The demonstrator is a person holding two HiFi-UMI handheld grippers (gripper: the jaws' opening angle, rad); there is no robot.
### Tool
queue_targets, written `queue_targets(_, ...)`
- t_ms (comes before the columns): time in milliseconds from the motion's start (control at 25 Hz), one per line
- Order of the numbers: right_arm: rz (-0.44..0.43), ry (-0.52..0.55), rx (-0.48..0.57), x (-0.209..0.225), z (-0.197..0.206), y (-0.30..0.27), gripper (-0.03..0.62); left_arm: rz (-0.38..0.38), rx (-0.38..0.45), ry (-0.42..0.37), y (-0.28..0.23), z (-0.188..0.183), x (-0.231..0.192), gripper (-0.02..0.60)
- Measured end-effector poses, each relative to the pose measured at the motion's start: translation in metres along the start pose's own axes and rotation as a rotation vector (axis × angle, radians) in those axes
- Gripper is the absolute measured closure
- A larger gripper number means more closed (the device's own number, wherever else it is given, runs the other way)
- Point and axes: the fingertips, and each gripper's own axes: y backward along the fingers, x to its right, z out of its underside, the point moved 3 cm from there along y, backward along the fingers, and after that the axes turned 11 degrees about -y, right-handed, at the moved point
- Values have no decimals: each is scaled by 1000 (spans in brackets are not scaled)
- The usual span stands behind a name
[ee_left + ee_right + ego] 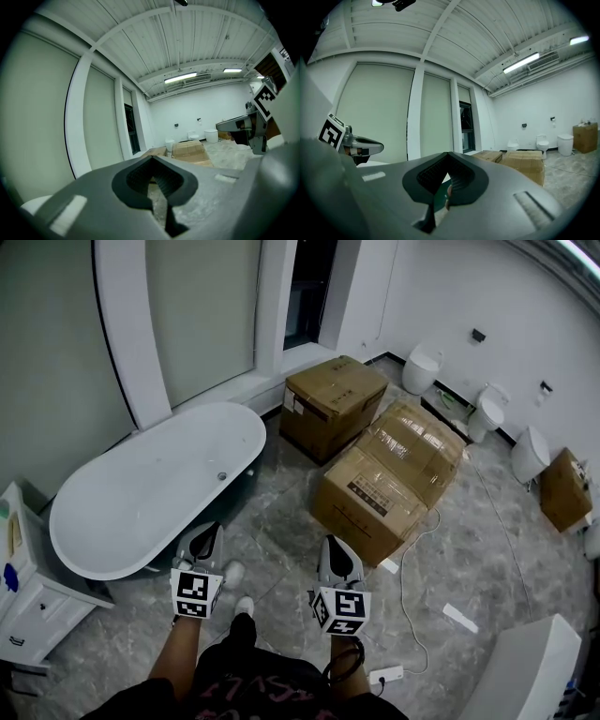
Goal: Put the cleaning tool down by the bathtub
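Observation:
The white oval bathtub (112, 521) stands on the grey marble floor at the left of the head view. My left gripper (204, 542) hangs by the tub's near end, jaws together with nothing between them. My right gripper (336, 554) hovers beside it, close to a cardboard box, also shut and empty. In the left gripper view the left gripper (152, 159) points across the room, level with the floor. The right gripper (449, 154) points the same way in its own view. No cleaning tool shows in any view.
Three cardboard boxes (389, 479) sit to the right of the tub. Toilets (422, 367) line the far wall. A white cabinet (23, 601) stands at the left edge. A cable and power strip (386, 675) lie on the floor by my right foot.

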Motion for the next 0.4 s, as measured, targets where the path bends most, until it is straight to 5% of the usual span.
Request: queue_targets(400,7,-4,5,3,-3,1,576,11,11,-22,-1,-4,4,581)
